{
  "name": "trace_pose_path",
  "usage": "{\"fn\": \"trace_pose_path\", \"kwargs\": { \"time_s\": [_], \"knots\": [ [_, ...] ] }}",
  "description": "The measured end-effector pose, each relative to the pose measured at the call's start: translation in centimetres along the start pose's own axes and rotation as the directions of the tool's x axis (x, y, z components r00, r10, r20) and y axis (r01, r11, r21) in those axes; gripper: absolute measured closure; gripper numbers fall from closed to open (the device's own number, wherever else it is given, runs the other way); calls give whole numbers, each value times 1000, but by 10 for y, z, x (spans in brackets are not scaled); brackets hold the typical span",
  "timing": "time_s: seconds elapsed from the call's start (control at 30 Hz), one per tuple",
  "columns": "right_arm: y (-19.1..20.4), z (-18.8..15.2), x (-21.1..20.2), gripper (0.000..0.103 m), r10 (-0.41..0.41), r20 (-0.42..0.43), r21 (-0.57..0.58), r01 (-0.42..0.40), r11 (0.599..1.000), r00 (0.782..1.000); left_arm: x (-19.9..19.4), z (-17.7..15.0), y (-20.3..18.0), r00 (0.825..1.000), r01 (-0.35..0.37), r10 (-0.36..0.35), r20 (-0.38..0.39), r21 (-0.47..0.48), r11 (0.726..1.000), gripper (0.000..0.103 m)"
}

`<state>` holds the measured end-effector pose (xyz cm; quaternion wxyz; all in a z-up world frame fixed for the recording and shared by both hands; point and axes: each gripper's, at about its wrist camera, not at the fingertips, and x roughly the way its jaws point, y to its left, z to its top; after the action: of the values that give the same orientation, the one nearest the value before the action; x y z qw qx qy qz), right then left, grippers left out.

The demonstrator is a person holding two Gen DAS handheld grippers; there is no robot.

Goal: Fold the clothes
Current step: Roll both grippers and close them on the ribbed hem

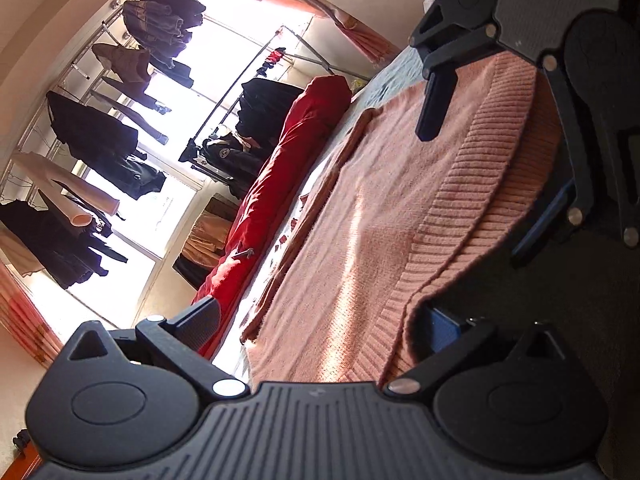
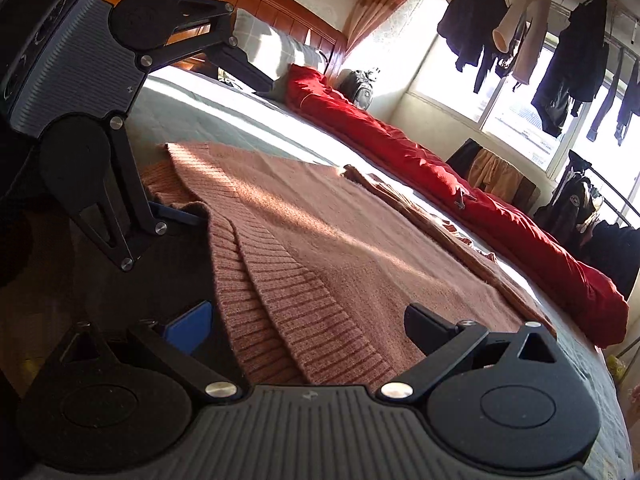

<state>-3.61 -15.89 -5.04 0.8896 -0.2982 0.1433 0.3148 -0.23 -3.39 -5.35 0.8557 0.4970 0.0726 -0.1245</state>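
The pink sweater (image 2: 320, 232) lay flat on the bed (image 2: 208, 112), its ribbed hem at the near edge, right under both my claws. My right gripper (image 2: 308, 320) had its jaws spread wide either side of the hem; nothing clamped. Blue pad (image 2: 190, 326) hung off the bed edge, black finger (image 2: 430, 326) sat over the knit. My left gripper (image 1: 320, 320) was also wide open, w/ the hem running between its fingers; one blue-padded finger (image 1: 444, 330) was partly tucked behind the fabric, so I couldn't tell if it touched. Both claws came in low, nearly level w/ the mattress, side by side along the same edge. In the right cam the left one showed up tilted, at the hem's far end. Sweater looked fuzzy, salmon-pink, hem in two layers, sun stripe across it. Red duvet (image 2: 460, 176) lay rolled along the bed's far edge.
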Motion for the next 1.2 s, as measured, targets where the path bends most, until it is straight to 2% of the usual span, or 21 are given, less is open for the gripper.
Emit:
{"fn": "trace_pose_path", "kwargs": {
  "time_s": [0.1,0.2,0.3,0.4,0.63,0.8,0.97,1.07,1.2],
  "knots": [
    [17,4,14,0,-49,-21,-68,47,997,999,0,-1,3,1000,1,-1,2,-17,1000,1],
    [25,5,16,0,-136,-22,-133,132,982,990,-1,-3,2,1000,7,-7,4,-24,1000,1],
    [33,5,17,0,-223,-18,-192,216,957,975,1,-5,1,1000,19,-19,4,-33,999,1],
    [28,6,14,0,-293,-25,-191,283,940,956,4,-7,-2,999,34,-34,4,-42,999,1],
    [28,13,13,0,-343,-19,-217,331,918,939,14,-7,-12,997,73,-72,29,-34,997,1],
    [22,19,11,0,-347,-13,-207,337,918,938,22,-9,-6,1000,20,-20,18,-43,999,1],
    [22,8,15,0,-349,-60,-227,328,917,935,20,-21,0,1000,-9,8,-24,-25,1000,1],
    [17,-7,13,0,-394,-95,-255,360,898,914,18,-31,1,998,-28,27,-64,-12,1000,1],
    [-1,-22,1,0,-447,-151,-236,407,883,882,17,-43,12,994,-42,41,-102,-10,999,0]
  ]
}}
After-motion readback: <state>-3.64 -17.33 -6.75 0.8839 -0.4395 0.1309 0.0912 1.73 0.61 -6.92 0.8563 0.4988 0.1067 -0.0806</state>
